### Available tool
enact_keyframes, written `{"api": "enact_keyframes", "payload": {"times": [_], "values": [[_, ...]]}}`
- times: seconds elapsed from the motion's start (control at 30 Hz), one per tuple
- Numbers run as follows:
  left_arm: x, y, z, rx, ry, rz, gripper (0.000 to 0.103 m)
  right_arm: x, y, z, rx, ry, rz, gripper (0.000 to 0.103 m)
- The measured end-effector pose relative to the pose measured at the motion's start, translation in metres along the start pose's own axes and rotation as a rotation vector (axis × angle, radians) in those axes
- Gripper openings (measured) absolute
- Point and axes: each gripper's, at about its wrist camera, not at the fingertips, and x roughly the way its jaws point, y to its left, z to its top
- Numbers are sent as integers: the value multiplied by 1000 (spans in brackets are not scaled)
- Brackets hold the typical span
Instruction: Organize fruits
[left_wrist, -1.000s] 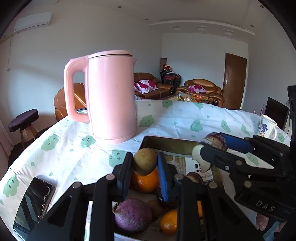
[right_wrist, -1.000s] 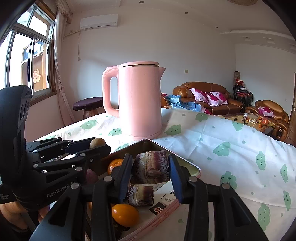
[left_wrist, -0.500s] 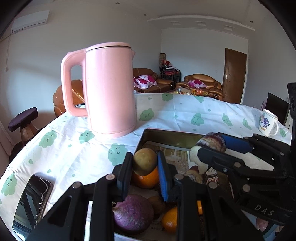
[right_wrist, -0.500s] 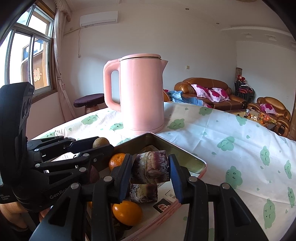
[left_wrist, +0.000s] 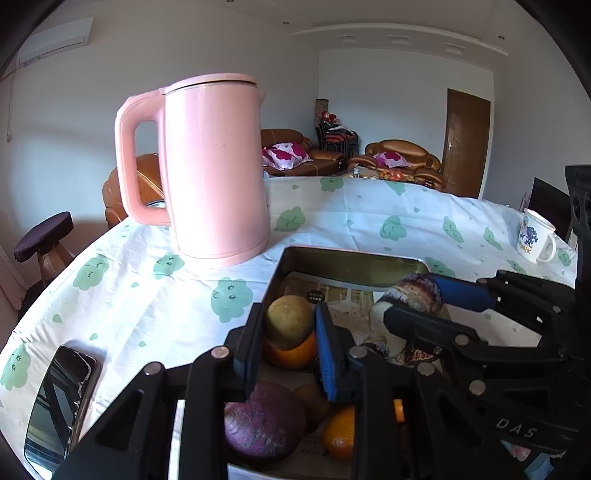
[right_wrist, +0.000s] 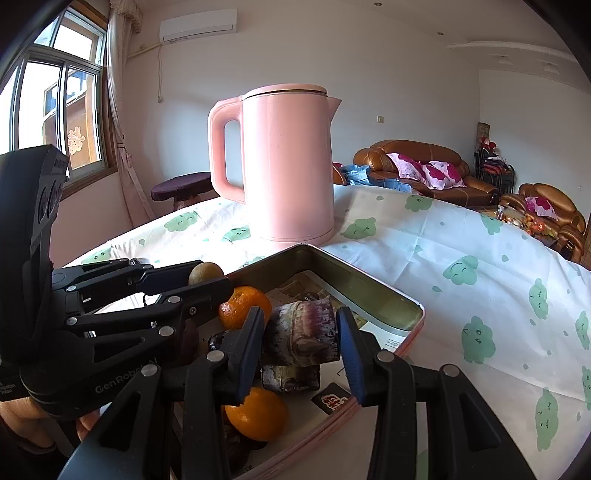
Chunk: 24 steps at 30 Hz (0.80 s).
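The kettle (left_wrist: 216, 170) is plain pale pink. The tablecloth (left_wrist: 122, 295) is white with green smiling cloud shapes and small green drops. The tin (right_wrist: 369, 291) is dull gold inside with a pink rim. In it lie bright orange tangerines (right_wrist: 256, 413), a dark purple round root (left_wrist: 264, 421) and purple-and-cream streaked cane pieces (right_wrist: 299, 332). The held fruit (left_wrist: 290, 321) is brownish green. Both grippers are black with blue pads (left_wrist: 325, 354). The mug (left_wrist: 533, 240) is white with a blue print.

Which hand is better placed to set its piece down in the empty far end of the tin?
Right. The right gripper holds the sugarcane piece nearer the tin's bare far end; the left gripper, holding a brown fruit, sits over the crowded near side.
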Motion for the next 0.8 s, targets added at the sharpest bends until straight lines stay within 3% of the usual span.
{"api": "enact_keyframes", "payload": {"times": [0.13,0.2,0.37,0.6,0.67,0.8], "values": [[-2,-1,0,3,-11,0,35,1,-2,-1,14,12,17,46],[-3,-2,-1,2,-19,5,36,1,-4,-1,23,10,11,56],[-11,3,0,-26,-47,22,62,-7,-10,-3,55,-16,19,64],[-31,1,2,-28,-110,18,80,-30,-13,-10,67,-76,-43,64],[-36,0,2,-41,-129,18,91,-38,-15,-11,69,-95,-71,64],[-43,-3,3,-40,-151,24,94,-51,-19,-11,56,-114,-129,65]]}}
